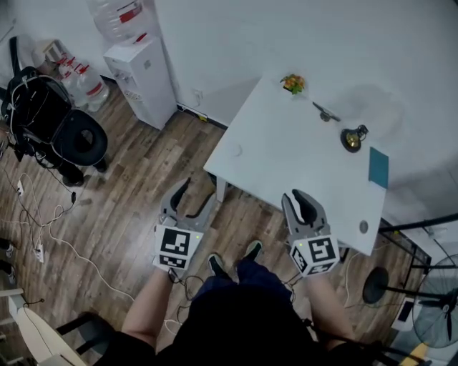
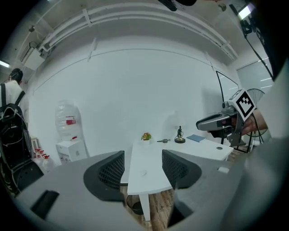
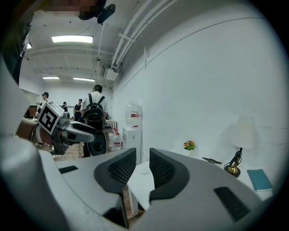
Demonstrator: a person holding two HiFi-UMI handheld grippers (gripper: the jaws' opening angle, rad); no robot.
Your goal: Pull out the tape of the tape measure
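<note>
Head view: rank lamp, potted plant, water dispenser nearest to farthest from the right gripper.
1. Lamp, right part of the table, ahead of the right gripper.
2. Potted plant, table's far corner.
3. Water dispenser, far left, off the table.

The table (image 1: 272, 154) has a smooth, matt white top, and the floor (image 1: 136, 193) is of brown planks with a wood grain and a faint sheen. The left gripper (image 1: 197, 191) and the right gripper (image 1: 297, 196) are matt grey plastic, and their pads (image 2: 110, 169) are black with a rough cross-hatched texture. The small lamp (image 1: 351, 139) on the table has a glossy, brass-coloured metal base, and the water dispenser (image 1: 141, 75) is smooth white plastic under a clear plastic bottle (image 1: 118, 18).
</note>
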